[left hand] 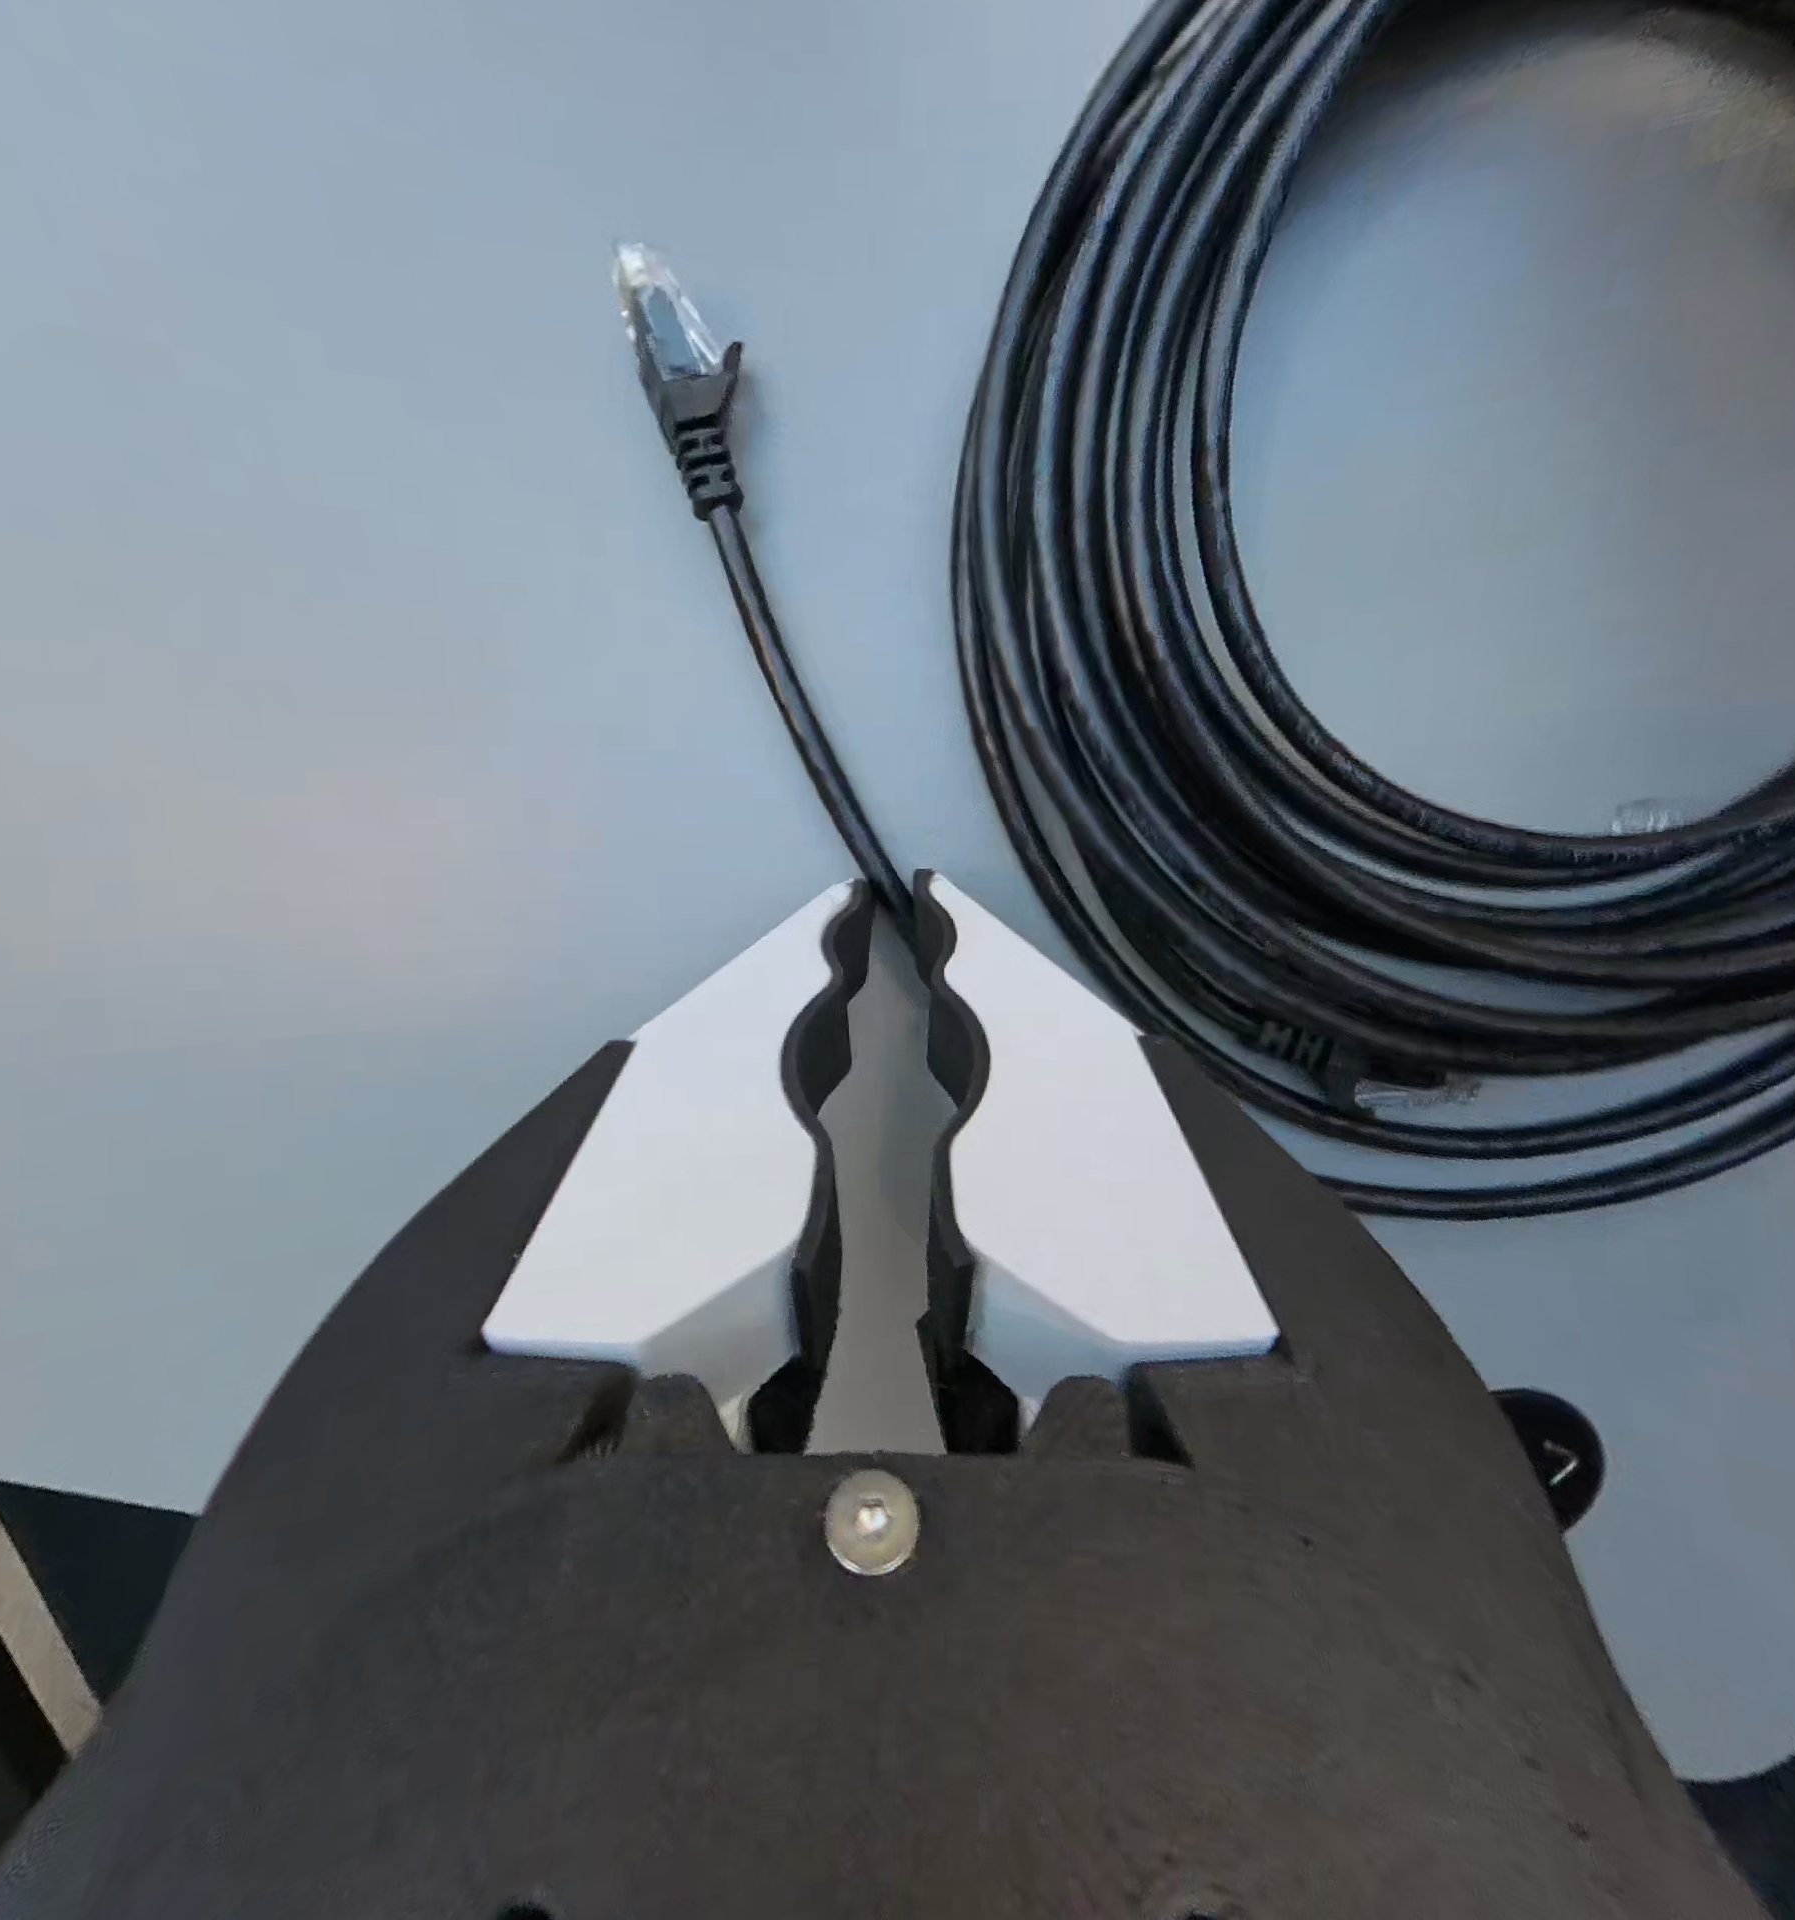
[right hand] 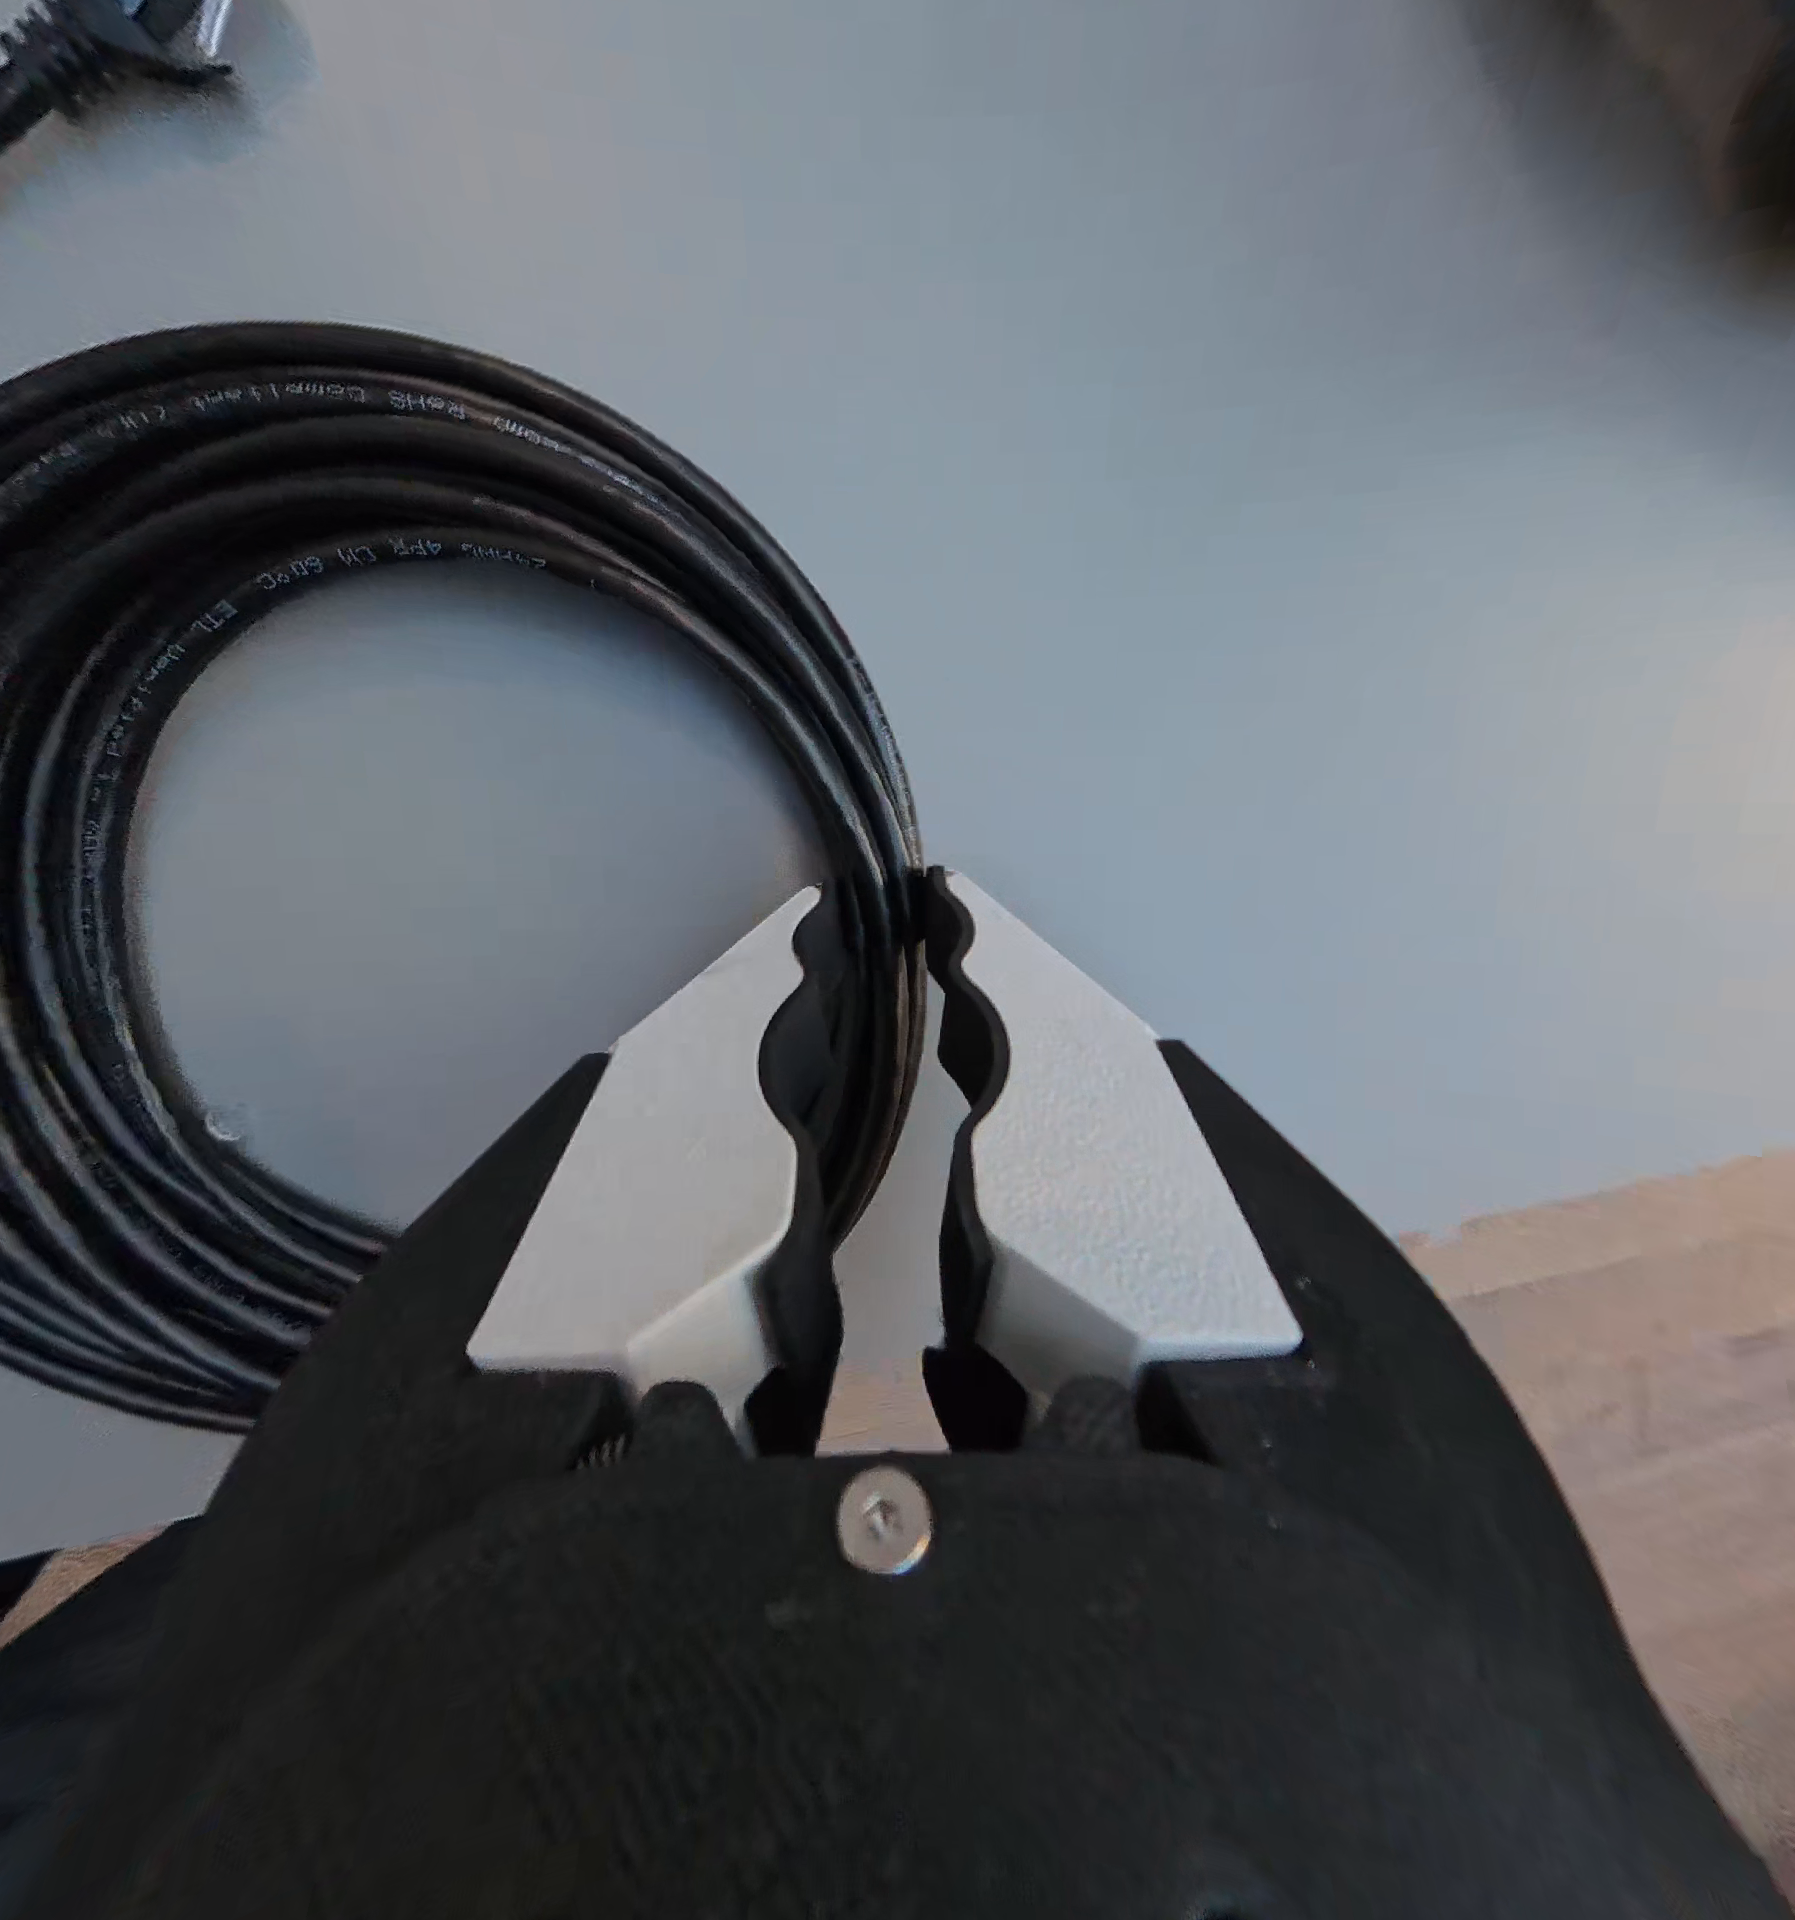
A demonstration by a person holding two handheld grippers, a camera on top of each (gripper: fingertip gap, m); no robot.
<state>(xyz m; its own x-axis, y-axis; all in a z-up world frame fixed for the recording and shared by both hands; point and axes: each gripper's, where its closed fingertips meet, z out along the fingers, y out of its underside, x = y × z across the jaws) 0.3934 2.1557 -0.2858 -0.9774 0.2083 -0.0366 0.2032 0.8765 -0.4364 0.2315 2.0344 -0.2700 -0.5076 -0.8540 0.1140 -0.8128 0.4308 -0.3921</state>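
Note:
A black network cable lies on a grey table top (left hand: 249, 520). Most of it is wound into a coil (left hand: 1132, 644), and one free end runs out to a clear plug (left hand: 675, 343). My left gripper (left hand: 888, 899) is shut on this free strand (left hand: 768, 644) a short way behind the plug, with both pads against it. My right gripper (right hand: 877, 894) is shut on several strands at the right side of the coil (right hand: 353, 447), pinching the bundle between its pads. The free end's plug also shows in the right wrist view (right hand: 93, 52) at the top left.
A second clear plug (left hand: 1392, 1091) lies tucked in the coil's near side. The grey top ends at a wooden surface (right hand: 1651, 1351) at the lower right. A blurred dark object (right hand: 1786, 125) sits at the top right. A black round part (left hand: 1547, 1465) shows beside my left gripper. Across from one pair of fingers to the other is roughly 20 cm.

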